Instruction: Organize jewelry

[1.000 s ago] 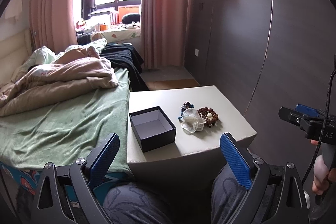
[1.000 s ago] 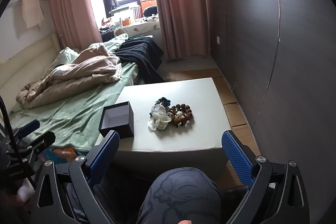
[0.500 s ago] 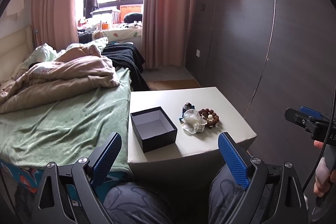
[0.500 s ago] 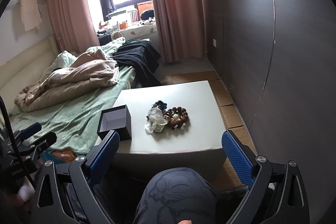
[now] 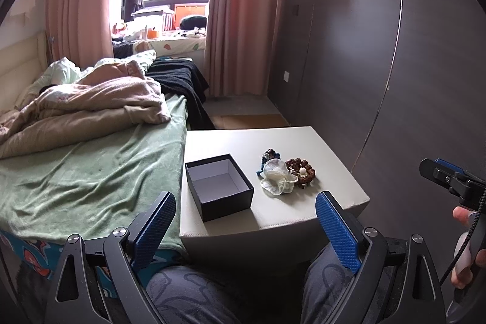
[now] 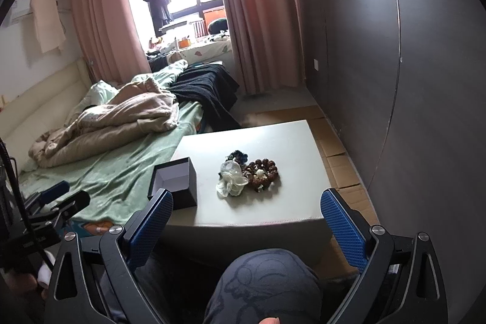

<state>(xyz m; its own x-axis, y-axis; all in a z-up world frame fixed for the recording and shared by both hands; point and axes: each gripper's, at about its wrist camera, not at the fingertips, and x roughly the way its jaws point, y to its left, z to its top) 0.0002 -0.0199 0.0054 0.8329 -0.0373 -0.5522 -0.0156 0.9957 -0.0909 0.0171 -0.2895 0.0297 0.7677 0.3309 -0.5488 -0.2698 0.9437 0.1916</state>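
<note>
While both tongs hang spread and empty short of the table (image 5: 303,141), three jewelry pieces sit bunched beside one open black box (image 5: 218,187).
The brown bead bracelet (image 5: 300,172) looks light, hard, likely to roll: pinch across its ring. The pale translucent piece (image 5: 278,176) seems soft, best gathered at its middle. The dark blue piece (image 5: 270,155) lies half hidden behind.

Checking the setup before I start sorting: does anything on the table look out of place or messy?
Yes: the jewelry is heaped together, not sorted. The brown bead bracelet, white translucent piece and dark blue piece touch in one clump beside the open black box, which looks empty.
</note>
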